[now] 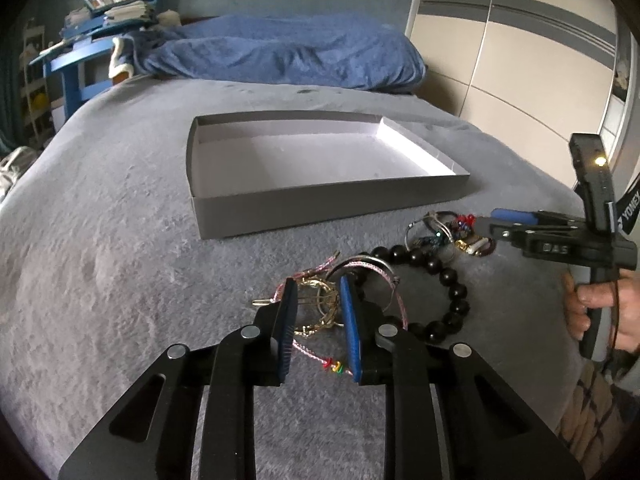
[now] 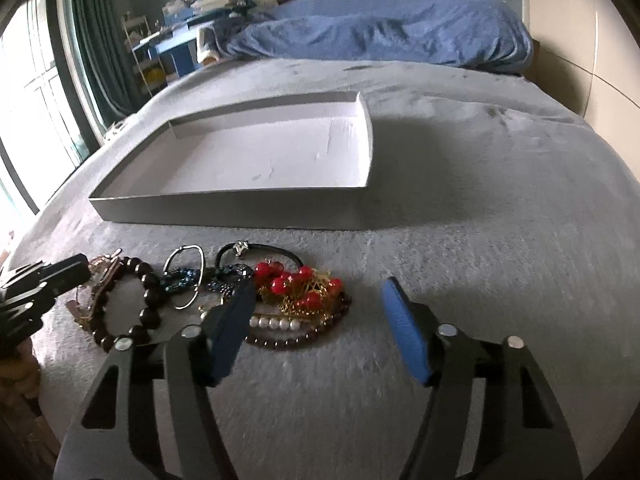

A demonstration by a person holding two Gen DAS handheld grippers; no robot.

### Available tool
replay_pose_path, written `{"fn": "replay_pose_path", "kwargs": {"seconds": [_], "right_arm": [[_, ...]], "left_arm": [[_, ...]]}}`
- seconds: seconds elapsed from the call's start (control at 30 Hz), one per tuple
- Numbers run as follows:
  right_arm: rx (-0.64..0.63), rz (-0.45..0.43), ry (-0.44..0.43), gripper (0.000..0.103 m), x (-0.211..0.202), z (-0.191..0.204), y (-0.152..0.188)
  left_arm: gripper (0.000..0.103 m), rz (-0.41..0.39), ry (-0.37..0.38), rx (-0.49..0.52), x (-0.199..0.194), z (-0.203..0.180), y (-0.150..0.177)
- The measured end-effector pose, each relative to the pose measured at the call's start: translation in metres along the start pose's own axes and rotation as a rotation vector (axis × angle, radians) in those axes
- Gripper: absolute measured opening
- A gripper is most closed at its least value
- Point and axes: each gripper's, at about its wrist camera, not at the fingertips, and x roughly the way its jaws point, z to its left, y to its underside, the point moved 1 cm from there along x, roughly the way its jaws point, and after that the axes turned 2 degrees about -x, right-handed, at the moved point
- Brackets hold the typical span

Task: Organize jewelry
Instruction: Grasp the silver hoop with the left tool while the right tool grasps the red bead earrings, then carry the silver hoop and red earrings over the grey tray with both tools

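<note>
Tray (image 1: 320, 196): on bed (image 1: 120, 240), holds nothing. Jewelry pile (image 2: 280, 296): all on the bed, near side of the tray. Left gripper (image 1: 318, 292): jaws partly spread around gold piece (image 1: 316, 304). Right gripper (image 2: 320, 300): jaws spread wide, holding nothing. Sorting barely begun.

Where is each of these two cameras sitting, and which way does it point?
Left wrist view: rides on the left gripper, looking forward over gold jewelry toward the gray box; the person's right hand holding the right gripper shows at the side.
Right wrist view: rides on the right gripper, open, looking forward over the red bead piece; the left gripper's tip shows at the left edge.
Both share the box, the dark bead bracelet, the gray bedspread and the blue duvet.
</note>
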Motion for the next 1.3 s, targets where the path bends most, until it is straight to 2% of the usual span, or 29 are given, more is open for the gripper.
{"fn": "replay_pose_path", "kwargs": {"seconds": [0.1,0.2,0.27,0.5,0.67,0.8,0.93,1.1,1.3], "right_arm": [[-0.003,0.010,-0.010,0.029,0.003,0.000,0.001],[0.008,-0.025,-0.029,0.014,-0.005,-0.003,0.002],[0.018,-0.057,-0.038,0.009,-0.012,-0.005,0.004],[0.074,-0.118,-0.052,0.009,-0.032,-0.020,0.015],[0.129,-0.117,-0.069,0.009,-0.036,-0.032,0.024],[0.142,-0.159,-0.065,0.009,-0.045,-0.033,0.028],[0.182,-0.230,-0.050,0.009,-0.062,-0.039,0.037],[0.231,-0.244,-0.043,0.009,-0.066,-0.050,0.043],[0.217,-0.234,-0.042,0.009,-0.066,-0.049,0.043]], "left_arm": [[0.023,0.000,0.002,0.003,0.000,-0.001,0.001],[0.023,0.009,-0.006,-0.006,0.000,0.001,0.002],[0.024,0.009,-0.005,-0.010,0.001,0.002,0.001],[0.029,0.019,-0.010,-0.002,0.003,0.001,0.002],[0.029,0.038,-0.014,0.000,0.007,0.001,0.001],[0.029,0.038,-0.012,0.011,0.007,0.000,0.002],[0.019,0.029,-0.006,0.020,0.006,-0.001,0.002],[0.004,0.011,-0.001,0.033,0.003,-0.004,0.003],[0.001,-0.036,0.014,0.049,-0.007,-0.008,0.004]]}}
